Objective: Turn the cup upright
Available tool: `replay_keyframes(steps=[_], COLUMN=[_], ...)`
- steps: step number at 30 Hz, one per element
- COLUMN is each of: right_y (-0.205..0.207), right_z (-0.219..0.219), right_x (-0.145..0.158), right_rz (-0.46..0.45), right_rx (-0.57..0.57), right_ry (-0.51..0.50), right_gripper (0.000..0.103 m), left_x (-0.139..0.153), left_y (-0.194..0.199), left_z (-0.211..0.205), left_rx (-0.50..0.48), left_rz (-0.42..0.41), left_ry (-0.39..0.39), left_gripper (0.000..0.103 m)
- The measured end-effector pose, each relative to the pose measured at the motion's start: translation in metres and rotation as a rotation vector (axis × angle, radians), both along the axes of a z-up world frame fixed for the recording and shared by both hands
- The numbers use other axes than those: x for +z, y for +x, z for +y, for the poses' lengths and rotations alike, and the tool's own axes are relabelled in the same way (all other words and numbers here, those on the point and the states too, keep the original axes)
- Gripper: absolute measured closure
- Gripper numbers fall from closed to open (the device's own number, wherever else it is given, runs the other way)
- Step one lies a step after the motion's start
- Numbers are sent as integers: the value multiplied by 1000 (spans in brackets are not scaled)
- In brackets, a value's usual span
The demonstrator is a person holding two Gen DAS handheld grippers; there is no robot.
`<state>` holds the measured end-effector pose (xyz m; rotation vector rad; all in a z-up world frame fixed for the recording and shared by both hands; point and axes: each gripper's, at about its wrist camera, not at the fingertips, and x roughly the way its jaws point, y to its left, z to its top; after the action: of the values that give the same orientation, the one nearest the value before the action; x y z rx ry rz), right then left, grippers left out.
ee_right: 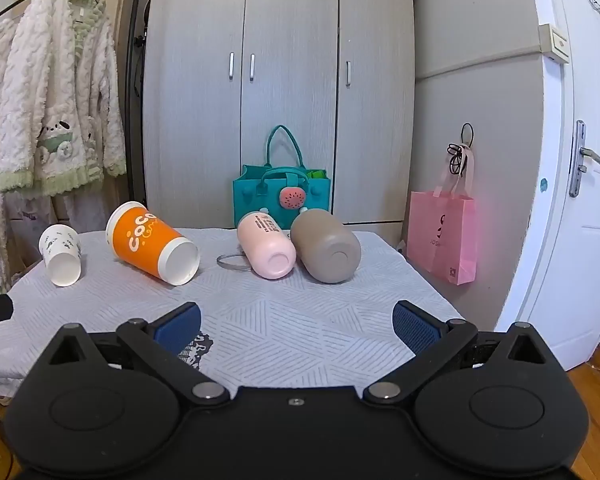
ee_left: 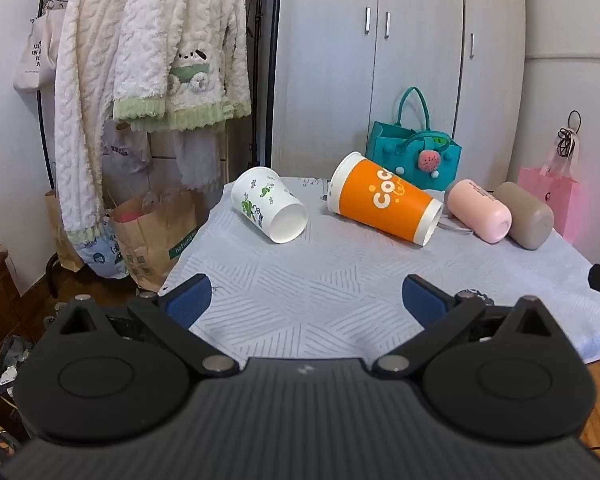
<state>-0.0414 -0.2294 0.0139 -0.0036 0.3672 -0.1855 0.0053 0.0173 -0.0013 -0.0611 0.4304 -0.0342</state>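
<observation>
Several cups lie on their sides on the table: a white paper cup with green prints (ee_left: 268, 210) (ee_right: 61, 254), an orange paper cup (ee_left: 384, 199) (ee_right: 152, 244), a pink cup (ee_left: 478, 210) (ee_right: 266, 249) and a taupe cup (ee_left: 525, 215) (ee_right: 325, 251). All have their bottoms turned toward me. My left gripper (ee_left: 306, 300) is open and empty above the near table edge, in front of the white and orange cups. My right gripper (ee_right: 296, 326) is open and empty above the near table edge, in front of the pink and taupe cups.
The table has a grey-white patterned cloth (ee_left: 340, 280) (ee_right: 300, 312). A teal felt bag (ee_left: 414, 152) (ee_right: 282, 196) stands at the back. A pink gift bag (ee_right: 442, 236) hangs right of the table. Robes on a rack (ee_left: 140, 60) and paper bags (ee_left: 152, 232) stand left.
</observation>
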Motion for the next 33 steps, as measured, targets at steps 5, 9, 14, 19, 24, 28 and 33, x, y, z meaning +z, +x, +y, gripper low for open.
replay_keyframes(steps=[5,9,14,19,24,28,33], right_y=[1,1,3,4,5,4,2], right_z=[1,2,2,2,2,1,0], right_x=[-1,-1,-3,-3,-4,-4,-4], right_rz=[6,10,16,20,23,21,14], right_rx=[-6,-7,-8,-9,-13,-15,-16], right_ry=[-5,-7,-10,-14,-15,-14,-11], right_gripper=[0,0,0,0,0,0,0], left_x=[-2,-1,-2,-2,-3,-3,-2], left_y=[1,0,-1,-2,-2,-3,-5], left_z=[-2,-1,0,1,2,1,1], left_rx=[-13,-23,-21,-19,-19,-22,-23], left_rz=[7,6,8,9,9,5,-2], left_ry=[-12,-23,-30,-31,-33,-34,-34], left_gripper=[0,0,0,0,0,0,0])
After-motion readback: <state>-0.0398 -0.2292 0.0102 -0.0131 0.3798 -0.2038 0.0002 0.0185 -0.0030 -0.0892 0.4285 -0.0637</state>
